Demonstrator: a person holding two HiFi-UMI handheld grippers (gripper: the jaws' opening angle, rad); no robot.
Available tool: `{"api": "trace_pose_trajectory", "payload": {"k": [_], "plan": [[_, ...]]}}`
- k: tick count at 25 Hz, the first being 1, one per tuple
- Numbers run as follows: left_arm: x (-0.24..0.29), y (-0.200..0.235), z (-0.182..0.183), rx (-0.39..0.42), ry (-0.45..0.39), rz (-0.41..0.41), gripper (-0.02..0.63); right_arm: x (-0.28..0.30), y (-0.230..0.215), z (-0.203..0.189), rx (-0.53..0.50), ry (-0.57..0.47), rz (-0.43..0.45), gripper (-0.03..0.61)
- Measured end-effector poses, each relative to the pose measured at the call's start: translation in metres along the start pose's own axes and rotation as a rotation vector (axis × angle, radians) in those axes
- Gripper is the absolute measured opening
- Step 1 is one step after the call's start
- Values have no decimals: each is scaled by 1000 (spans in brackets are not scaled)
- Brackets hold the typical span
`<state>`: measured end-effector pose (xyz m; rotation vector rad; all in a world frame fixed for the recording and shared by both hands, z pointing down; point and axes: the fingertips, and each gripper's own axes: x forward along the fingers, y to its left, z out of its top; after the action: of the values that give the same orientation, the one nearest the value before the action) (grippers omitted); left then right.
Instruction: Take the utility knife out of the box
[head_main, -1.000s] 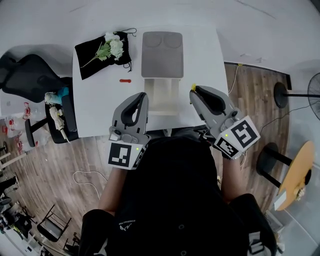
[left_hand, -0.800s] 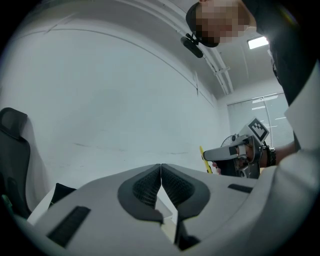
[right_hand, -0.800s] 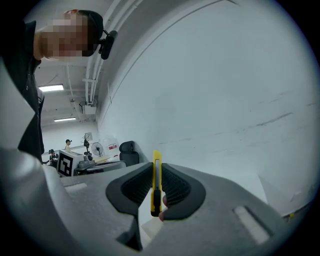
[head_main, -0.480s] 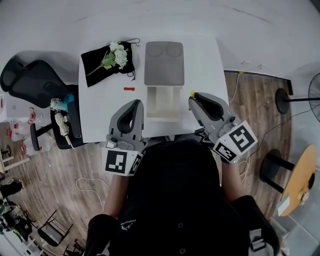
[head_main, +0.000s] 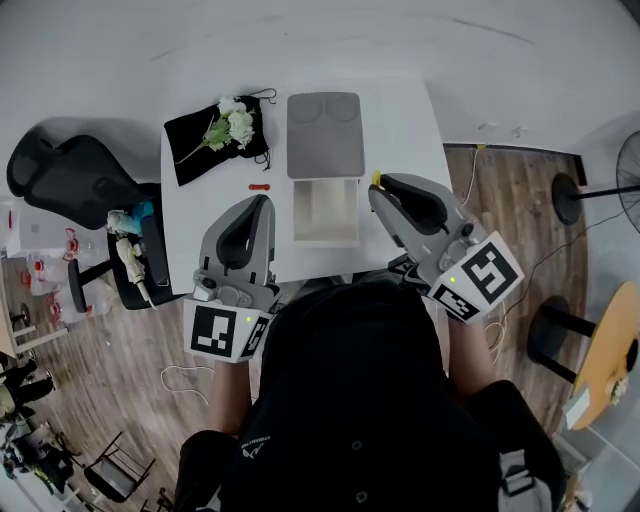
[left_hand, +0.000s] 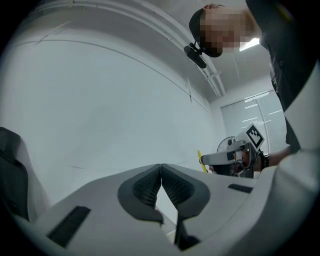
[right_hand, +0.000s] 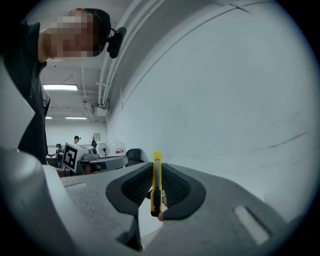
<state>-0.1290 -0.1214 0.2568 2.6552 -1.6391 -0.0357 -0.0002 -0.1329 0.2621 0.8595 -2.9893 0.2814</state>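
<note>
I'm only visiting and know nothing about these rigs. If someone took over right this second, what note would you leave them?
Left gripper: shut, nothing between its jaws, held left of the open box.
Right gripper: shut on the yellow utility knife, just right of the box.
Done: the knife is out of the box.
Left: probably only to set it down on the white table.

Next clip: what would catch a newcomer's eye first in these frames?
The yellow utility knife, clamped in the right claw just right of the open box. Next, that box with its grey lid at the middle of the white table, and white flowers on a black pouch at its far left corner.
</note>
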Motion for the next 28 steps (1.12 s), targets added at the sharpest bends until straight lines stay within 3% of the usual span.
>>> {"api": "trace_pose_trajectory", "payload": {"k": [7,28], "plan": [[1,4,19,-2,-48,15,6,2,13,24,-62,-23,30,58],[-2,5,14,-36,-49,23,6,7,13,21,-15,-39,-2,58]]}}
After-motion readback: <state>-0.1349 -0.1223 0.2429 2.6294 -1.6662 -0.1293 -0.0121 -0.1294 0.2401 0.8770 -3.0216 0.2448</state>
